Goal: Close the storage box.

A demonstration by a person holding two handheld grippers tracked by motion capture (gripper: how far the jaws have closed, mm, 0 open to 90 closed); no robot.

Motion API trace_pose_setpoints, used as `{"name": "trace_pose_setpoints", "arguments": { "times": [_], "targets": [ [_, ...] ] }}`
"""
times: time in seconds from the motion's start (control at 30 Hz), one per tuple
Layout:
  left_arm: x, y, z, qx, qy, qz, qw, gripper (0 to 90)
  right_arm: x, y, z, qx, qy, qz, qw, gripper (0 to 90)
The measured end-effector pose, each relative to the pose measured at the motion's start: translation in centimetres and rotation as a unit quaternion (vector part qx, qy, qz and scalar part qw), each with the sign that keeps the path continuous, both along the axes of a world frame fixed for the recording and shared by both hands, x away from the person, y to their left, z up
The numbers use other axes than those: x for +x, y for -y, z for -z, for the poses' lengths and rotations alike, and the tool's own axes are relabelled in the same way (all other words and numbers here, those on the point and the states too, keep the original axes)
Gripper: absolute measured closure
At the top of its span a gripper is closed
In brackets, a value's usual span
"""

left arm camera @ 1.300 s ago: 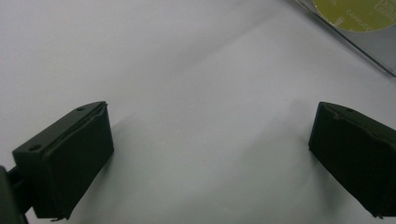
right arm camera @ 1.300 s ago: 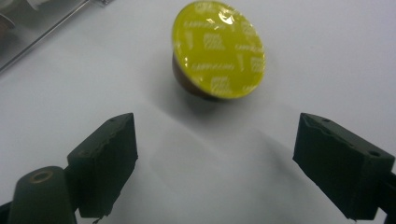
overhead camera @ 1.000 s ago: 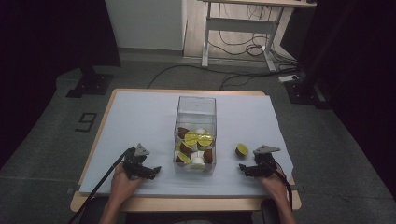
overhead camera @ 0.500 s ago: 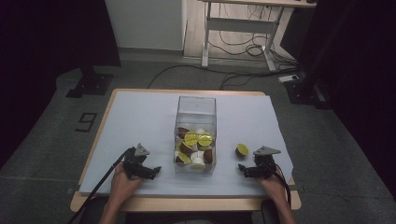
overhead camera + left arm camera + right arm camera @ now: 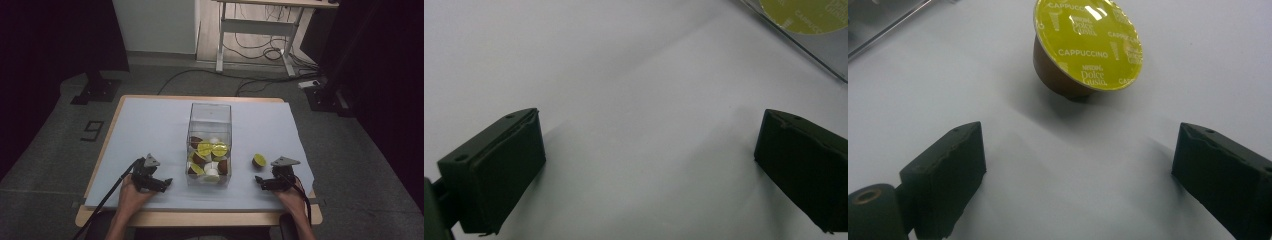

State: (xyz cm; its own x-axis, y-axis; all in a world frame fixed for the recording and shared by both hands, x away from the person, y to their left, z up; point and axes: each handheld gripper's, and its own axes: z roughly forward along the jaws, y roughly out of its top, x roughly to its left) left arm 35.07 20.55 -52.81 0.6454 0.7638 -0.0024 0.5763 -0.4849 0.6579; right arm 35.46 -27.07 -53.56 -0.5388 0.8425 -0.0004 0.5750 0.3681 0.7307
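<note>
Right gripper (image 5: 1078,165): jaws spread wide, nothing between them, resting low over the pale table cover (image 5: 1198,60). Just ahead of the jaws, slightly toward the left jaw, lies one coffee capsule (image 5: 1083,47), tipped on its side with the yellow-green foil lid facing the camera and the brown cup body behind it. It touches neither jaw.

Left gripper (image 5: 649,170): jaws likewise wide apart and empty, bare cover between them. Beyond the right-hand jaw, the lower edge of the clear box (image 5: 804,45) is visible, with a yellow lid showing behind its wall.

In the high view the loose capsule (image 5: 258,160) sits just ahead of the right gripper (image 5: 267,183) and beside the clear box (image 5: 210,125), which holds several more capsules.

Assessment: the capsule is judged light, rigid in the cup wall, with a thin, puncture-prone foil lid. Its tapered body may slip; a grip across the cup just below the rim is advised, light pressure only.
</note>
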Motion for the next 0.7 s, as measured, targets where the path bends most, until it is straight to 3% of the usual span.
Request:
{"name": "trace_pose_setpoints", "arguments": {
  "times": [0.3, 0.47, 0.7],
  "targets": [
    [-0.4, 0.1, -0.2, 0.002, 0.003, 0.000, 1.0000, 3.2, -0.3, -0.2, -0.3, -0.012, 0.004, 0.004, 0.9999, 7.8],
    [-1.4, 0.4, -0.7, 0.026, 0.028, 0.003, 0.9993, 5.1, -0.7, -0.1, -0.9, -0.008, 0.007, 0.002, 0.9999, 9.2],
    [-2.8, 0.6, -1.9, -0.030, 0.038, 0.031, 0.9983, 11.0, -1.4, -0.6, -1.5, 0.001, 0.011, -0.016, 0.9998, 9.2]
  ]
}}
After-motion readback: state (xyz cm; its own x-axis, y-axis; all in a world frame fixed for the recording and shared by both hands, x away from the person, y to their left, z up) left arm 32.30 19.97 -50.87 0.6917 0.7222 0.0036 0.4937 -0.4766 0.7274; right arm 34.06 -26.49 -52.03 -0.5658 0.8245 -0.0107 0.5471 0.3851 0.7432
